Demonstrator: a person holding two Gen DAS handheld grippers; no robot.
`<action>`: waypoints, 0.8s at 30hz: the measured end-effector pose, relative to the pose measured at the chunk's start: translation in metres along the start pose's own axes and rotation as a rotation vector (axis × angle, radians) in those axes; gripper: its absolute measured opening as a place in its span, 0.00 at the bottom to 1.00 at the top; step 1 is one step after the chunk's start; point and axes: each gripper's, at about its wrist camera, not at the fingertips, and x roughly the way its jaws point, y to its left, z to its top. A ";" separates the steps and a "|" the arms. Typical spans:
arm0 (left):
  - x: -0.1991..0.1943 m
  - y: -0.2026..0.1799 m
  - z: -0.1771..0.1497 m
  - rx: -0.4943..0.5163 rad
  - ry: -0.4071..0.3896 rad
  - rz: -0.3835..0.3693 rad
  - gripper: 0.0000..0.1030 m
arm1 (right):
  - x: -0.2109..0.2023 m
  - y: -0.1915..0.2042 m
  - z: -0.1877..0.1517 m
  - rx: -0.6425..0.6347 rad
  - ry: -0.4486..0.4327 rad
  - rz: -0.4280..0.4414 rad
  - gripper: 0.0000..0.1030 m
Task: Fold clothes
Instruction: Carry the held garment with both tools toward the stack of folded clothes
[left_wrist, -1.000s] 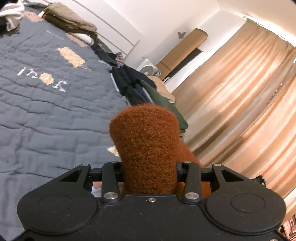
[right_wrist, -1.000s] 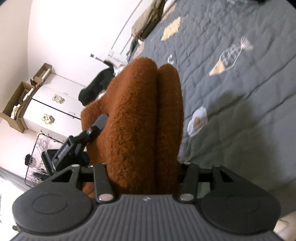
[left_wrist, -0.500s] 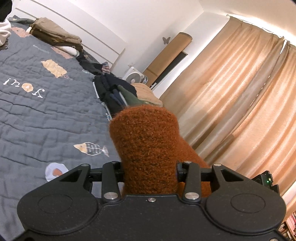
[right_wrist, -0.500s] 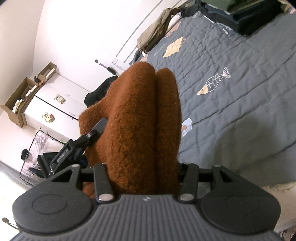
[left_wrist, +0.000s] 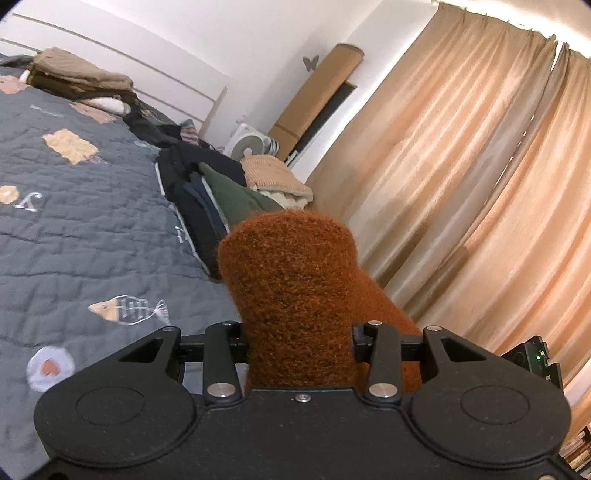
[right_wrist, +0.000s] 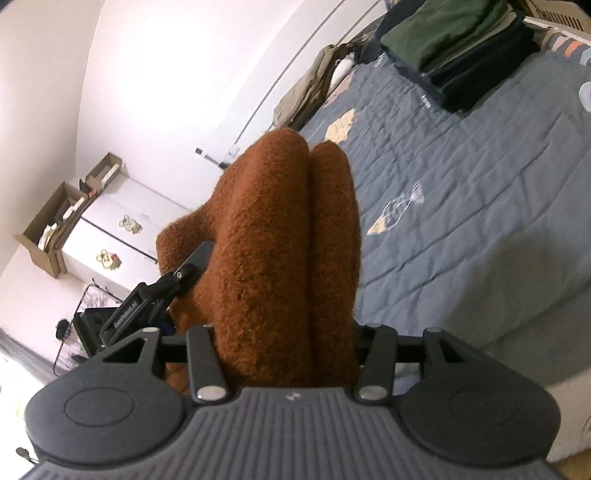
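- The left gripper (left_wrist: 295, 332) and right gripper (right_wrist: 291, 332) each clench a bunched fold of the fuzzy rust-orange knitted sweater (left_wrist: 291, 288), held above the grey quilted bedspread (left_wrist: 92, 236).
- Likely step: carrying it. Next it needs laying flat on the bedspread, clear of the folded dark pile (right_wrist: 469, 62).

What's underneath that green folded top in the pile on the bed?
Under the green top lie several dark folded garments, stacked on the grey quilt. How many there are, and what they are, is hidden inside the stack.
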 end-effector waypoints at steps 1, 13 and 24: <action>0.014 0.001 0.004 0.001 0.012 -0.001 0.38 | 0.001 -0.007 0.010 0.005 -0.001 -0.005 0.47; 0.171 0.044 0.058 -0.039 0.140 -0.016 0.38 | 0.038 -0.083 0.129 0.095 -0.013 -0.079 0.47; 0.266 0.027 0.167 -0.060 0.246 0.031 0.38 | 0.043 -0.077 0.262 0.167 -0.008 -0.126 0.47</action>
